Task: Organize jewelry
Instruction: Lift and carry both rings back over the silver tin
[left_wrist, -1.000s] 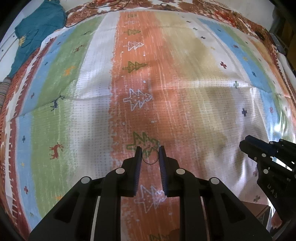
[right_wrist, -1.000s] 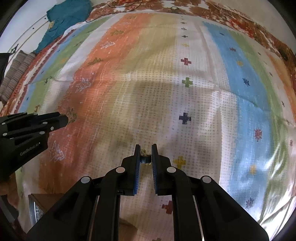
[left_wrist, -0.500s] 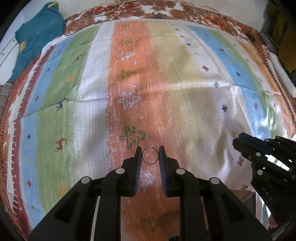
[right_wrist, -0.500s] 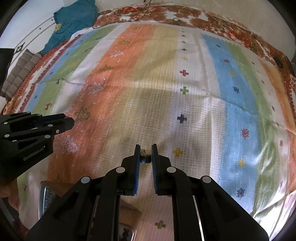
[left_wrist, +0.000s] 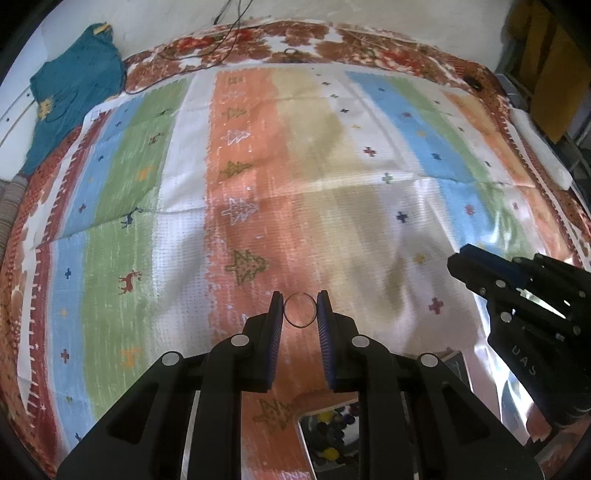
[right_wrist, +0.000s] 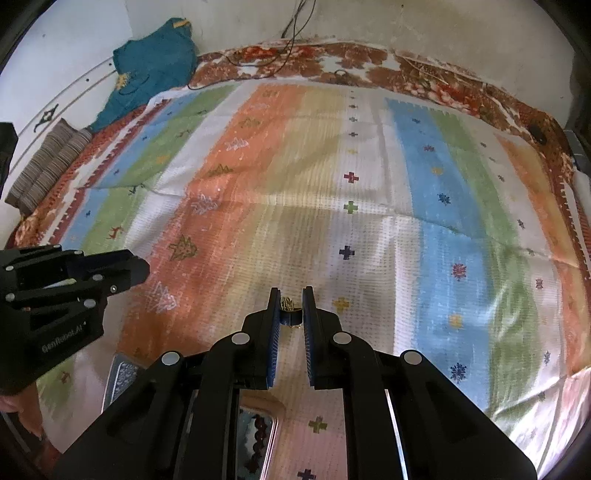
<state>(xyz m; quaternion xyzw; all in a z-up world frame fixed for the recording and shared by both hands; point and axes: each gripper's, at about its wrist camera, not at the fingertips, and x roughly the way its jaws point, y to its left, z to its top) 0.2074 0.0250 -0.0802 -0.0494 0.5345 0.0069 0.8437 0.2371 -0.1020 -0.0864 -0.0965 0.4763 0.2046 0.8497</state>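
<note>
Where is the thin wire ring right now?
In the left wrist view, the thin wire ring sits pinched between the left gripper's fingertips, lifted above the striped bedspread.

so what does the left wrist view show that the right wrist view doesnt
Only the left wrist view: the left gripper shut on a thin wire ring, seen face-on between its pads, and a tray of coloured beads at the bottom edge.

Only the right wrist view: the right gripper shut on a small gold-coloured piece, a striped cushion at left, and a metal-rimmed tray holding dark red beads.

Both: the striped bedspread, the teal garment in the far corner, and the other gripper at the side.
</note>
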